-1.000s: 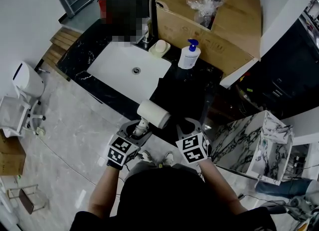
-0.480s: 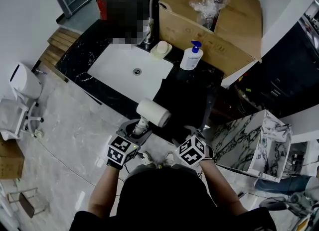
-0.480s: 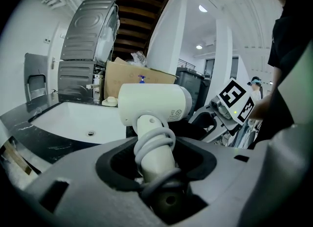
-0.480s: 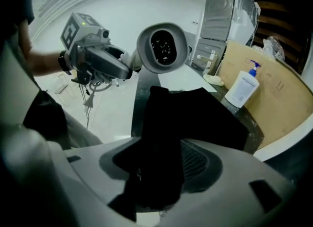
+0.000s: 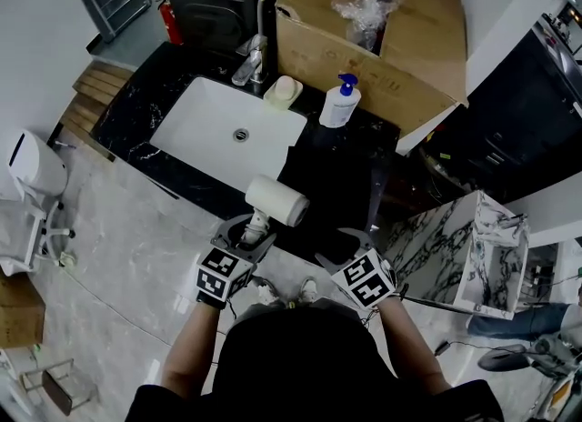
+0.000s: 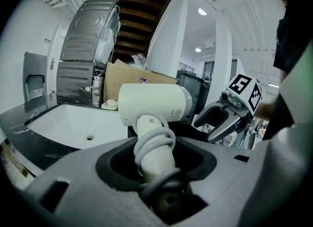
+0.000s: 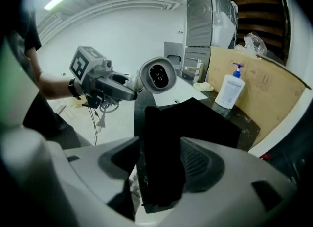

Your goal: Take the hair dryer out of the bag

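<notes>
A white hair dryer [image 5: 277, 204] with its grey cord wound round the handle is out of the black bag [image 5: 336, 170] and held above the counter's front edge. My left gripper [image 5: 250, 226] is shut on the handle [image 6: 154, 157], nozzle end facing the right gripper view [image 7: 157, 75]. The bag lies flat on the dark counter. My right gripper [image 5: 341, 243] is at the bag's near edge with its jaws opening; the bag's edge [image 7: 164, 172] lies between them and the pads stand off it.
A white sink [image 5: 227, 129] is set in the black marble counter, with a faucet [image 5: 250, 61] and a soap bar [image 5: 284, 91] behind it. A pump bottle [image 5: 341, 102] stands before a large cardboard box [image 5: 382, 38]. A marble-patterned bin [image 5: 473, 247] is on the right.
My right gripper's jaws have spread wide off the bag's edge and it has drawn slightly back to the right. The left gripper keeps the hair dryer in about the same place.
</notes>
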The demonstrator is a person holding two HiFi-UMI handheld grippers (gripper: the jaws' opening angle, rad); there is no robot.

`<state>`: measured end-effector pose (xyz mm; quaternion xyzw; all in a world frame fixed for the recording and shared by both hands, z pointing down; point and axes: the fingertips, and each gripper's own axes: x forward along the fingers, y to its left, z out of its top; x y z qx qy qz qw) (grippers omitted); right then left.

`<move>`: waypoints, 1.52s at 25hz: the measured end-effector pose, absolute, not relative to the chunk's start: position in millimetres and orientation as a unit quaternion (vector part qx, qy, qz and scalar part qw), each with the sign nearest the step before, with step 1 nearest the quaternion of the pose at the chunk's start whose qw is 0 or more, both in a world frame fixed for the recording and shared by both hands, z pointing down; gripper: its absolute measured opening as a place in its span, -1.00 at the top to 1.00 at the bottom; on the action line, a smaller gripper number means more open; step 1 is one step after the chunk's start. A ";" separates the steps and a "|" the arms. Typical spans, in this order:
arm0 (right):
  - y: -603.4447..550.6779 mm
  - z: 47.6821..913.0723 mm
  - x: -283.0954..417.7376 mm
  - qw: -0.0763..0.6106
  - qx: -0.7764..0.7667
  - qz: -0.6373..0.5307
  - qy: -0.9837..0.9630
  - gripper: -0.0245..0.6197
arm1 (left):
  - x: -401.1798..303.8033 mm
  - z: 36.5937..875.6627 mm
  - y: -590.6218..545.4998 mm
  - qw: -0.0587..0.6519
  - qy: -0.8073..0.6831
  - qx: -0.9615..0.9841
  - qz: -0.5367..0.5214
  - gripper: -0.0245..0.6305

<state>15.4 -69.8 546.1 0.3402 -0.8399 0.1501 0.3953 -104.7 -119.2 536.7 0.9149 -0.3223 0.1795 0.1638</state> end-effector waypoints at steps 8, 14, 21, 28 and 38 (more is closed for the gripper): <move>-84.6 499.6 26.5 0.316 0.398 0.128 -0.852 0.25 | -102.4 516.9 -131.5 0.149 -0.338 0.915 0.160 0.24; -102.2 477.7 42.6 0.267 0.452 0.108 -0.844 0.77 | -108.8 485.8 -140.3 0.138 -0.371 0.910 0.125 0.24; -112.6 462.9 62.5 0.226 0.487 0.104 -0.837 0.88 | -119.5 474.2 -142.1 0.139 -0.396 0.901 0.109 0.24; -122.1 430.5 98.6 0.166 0.535 0.089 -0.823 0.89 | -133.0 459.1 -141.5 0.138 -0.426 0.891 0.080 0.24; -131.2 399.2 140.2 0.116 0.574 0.076 -0.807 0.89 | -131.4 443.3 -138.0 0.134 -0.448 0.883 0.050 0.24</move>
